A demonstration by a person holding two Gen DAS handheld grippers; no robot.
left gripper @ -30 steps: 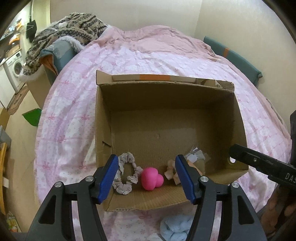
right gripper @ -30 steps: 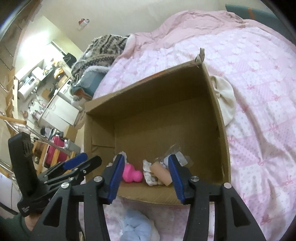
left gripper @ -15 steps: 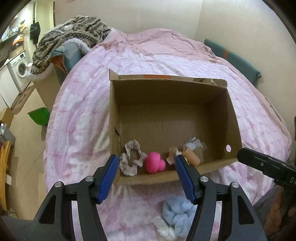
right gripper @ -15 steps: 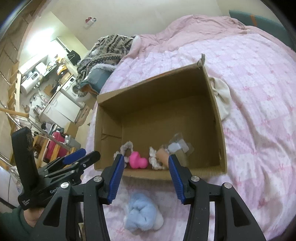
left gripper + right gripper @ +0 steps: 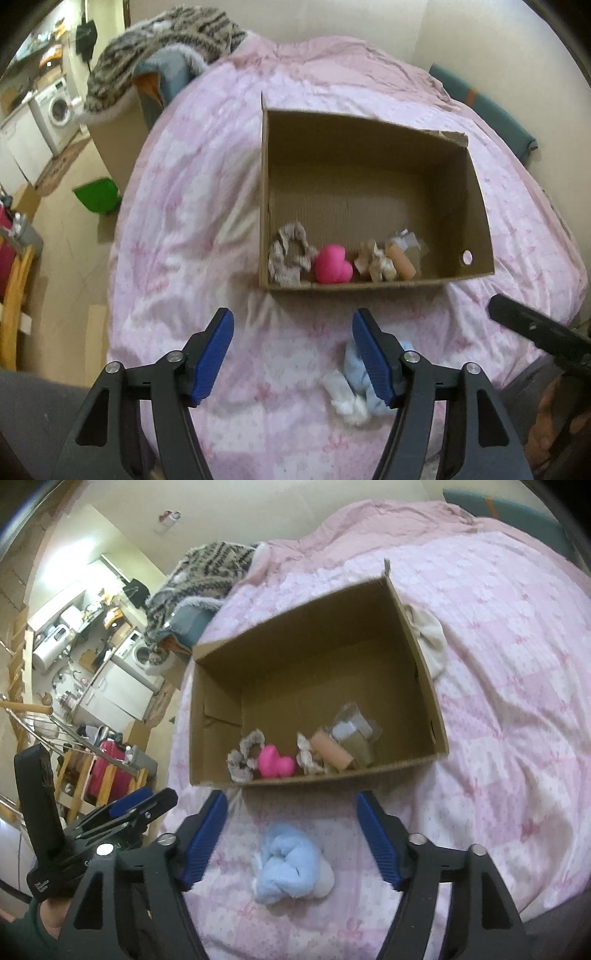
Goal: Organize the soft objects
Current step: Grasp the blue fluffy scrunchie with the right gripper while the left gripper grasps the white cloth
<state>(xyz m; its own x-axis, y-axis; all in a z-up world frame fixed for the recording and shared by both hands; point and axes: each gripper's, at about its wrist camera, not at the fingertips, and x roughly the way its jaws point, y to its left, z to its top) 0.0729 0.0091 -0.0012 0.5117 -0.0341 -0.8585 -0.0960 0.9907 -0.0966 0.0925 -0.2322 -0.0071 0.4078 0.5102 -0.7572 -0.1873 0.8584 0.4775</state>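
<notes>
- The right gripper [image 5: 288, 834] has empty jaws that have just been opening wide. Nothing is between its blue pads [image 5: 205, 840]. It points down at the bed.
- Just below that gripper lies a light blue fluffy bundle [image 5: 291, 864] on the pink bedspread [image 5: 498, 720]. It sits between the two pads in the right wrist view, but is not touching them.
- The left gripper [image 5: 291, 354] is also released and holds nothing; its jaws have opened a little further. The same bundle [image 5: 351, 391] shows beside its right pad, partly hidden by it.
- Compared with a second ago, both grippers have pulled back from the cardboard box [image 5: 428, 686]. Then their pads overlapped the box's near wall; now they hang over bare bedspread in front of it.
- Inside the box, along the near wall, sit a lace scrunchie [image 5: 290, 254], a bright pink heart-shaped cushion [image 5: 332, 264], a crumpled pale frilly piece [image 5: 375, 262] and a peach-coloured roll [image 5: 402, 260] with clear wrapping behind it.
- A cream cloth [image 5: 428, 638] lies on the bed against the far right side of the box.
- My reading: the box items are already placed, and the blue bundle looks like the next thing to collect, most likely by the right gripper.
</notes>
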